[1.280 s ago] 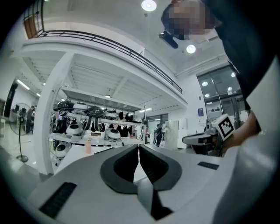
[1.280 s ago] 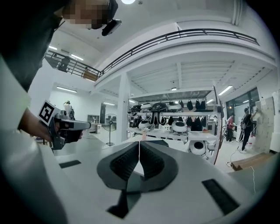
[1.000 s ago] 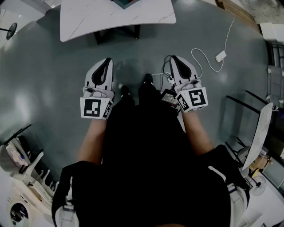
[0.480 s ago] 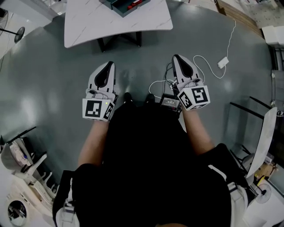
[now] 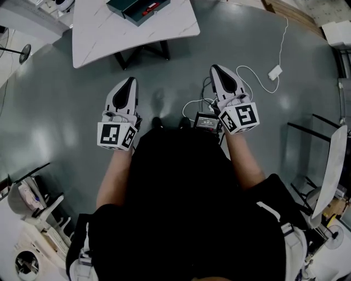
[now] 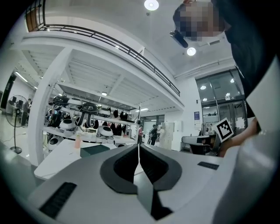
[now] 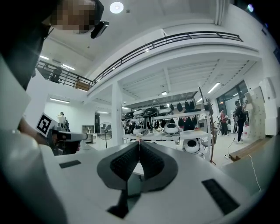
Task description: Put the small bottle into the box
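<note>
Grey floor (image 5: pixel 55 110) fronts a white marble worktop (image 5: pixel 98 33) carrying a dark green box (image 5: pixel 130 11); left gripper (image 5: pixel 130 80) and right gripper (image 5: pixel 215 68) hover short of it, fingers closed, empty.

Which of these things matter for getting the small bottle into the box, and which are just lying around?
For the job:
- dark box on the white table
- small pinkish bottle on that table
- left gripper and right gripper, both shut and empty

Lying about:
- white charger and cable on the floor
- standing fan
</note>
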Tool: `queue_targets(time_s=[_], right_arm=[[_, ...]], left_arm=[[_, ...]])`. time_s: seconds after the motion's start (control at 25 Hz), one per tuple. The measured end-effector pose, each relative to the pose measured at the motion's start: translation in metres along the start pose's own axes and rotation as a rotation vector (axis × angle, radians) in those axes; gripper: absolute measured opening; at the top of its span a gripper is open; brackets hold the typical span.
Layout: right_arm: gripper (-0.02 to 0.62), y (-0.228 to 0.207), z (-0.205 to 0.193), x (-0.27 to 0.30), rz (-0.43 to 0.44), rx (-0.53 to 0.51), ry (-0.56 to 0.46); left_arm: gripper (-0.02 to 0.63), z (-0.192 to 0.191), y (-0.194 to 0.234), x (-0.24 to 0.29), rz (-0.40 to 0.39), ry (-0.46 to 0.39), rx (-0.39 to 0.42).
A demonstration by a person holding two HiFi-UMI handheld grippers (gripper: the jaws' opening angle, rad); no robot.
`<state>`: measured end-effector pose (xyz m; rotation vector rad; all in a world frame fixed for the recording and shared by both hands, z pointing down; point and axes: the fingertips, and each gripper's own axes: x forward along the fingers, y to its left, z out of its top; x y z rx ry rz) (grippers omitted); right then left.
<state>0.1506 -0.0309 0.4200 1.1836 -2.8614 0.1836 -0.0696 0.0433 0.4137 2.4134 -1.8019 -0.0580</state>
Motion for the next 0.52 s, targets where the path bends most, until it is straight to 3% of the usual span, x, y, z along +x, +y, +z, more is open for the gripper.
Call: queue_targets(time_s=[0.52], right_arm=[[0.034, -0.011, -0.007, -0.014, 0.032, 0.015, 0.003]], left_arm=[[0.023, 0.008, -0.008, -0.001, 0.070, -0.011, 0.017]])
